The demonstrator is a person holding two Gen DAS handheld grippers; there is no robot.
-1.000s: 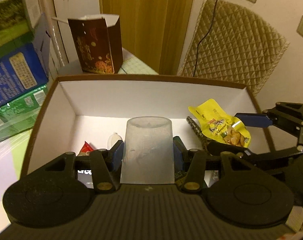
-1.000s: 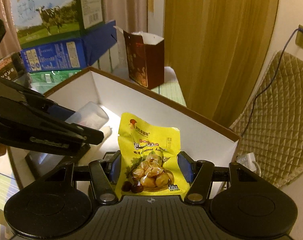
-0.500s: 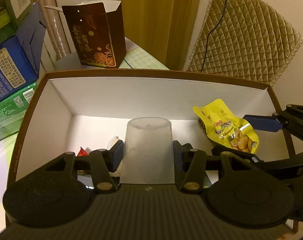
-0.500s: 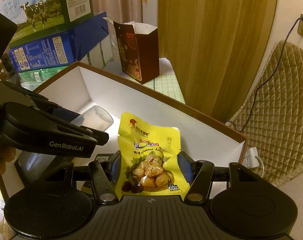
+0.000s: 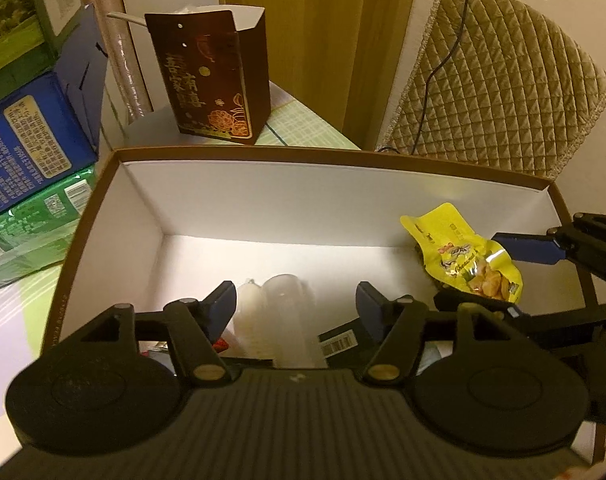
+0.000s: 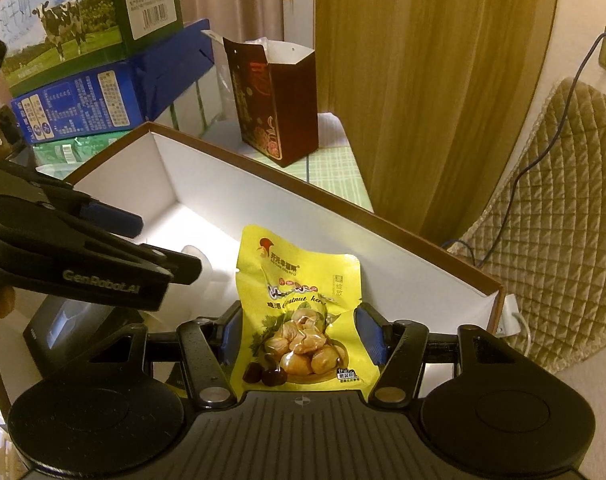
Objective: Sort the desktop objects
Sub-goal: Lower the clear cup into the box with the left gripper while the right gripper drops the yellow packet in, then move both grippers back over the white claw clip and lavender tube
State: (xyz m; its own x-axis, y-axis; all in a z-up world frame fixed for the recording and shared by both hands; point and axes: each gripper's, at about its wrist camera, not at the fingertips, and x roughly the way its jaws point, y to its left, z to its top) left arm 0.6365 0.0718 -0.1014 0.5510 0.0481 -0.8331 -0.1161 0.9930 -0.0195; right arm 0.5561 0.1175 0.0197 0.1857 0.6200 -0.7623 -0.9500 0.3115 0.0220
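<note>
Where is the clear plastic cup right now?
In the left wrist view the clear plastic cup lies inside the white-lined box, between the left gripper's just-opened fingers, free of both pads, beside a black barcoded item.

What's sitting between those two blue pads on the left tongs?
A frosted plastic cup, lying loose in the box; the pads have just opened off it. The left wrist view shows it.

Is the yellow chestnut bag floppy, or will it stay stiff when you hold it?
Probably floppy: the yellow foil chestnut snack pouch has a wrinkled top that bends above the right gripper. It looks light, with just a few chestnuts at the bottom. Its shiny film might slip, so the jaws squeeze both sides.
</note>
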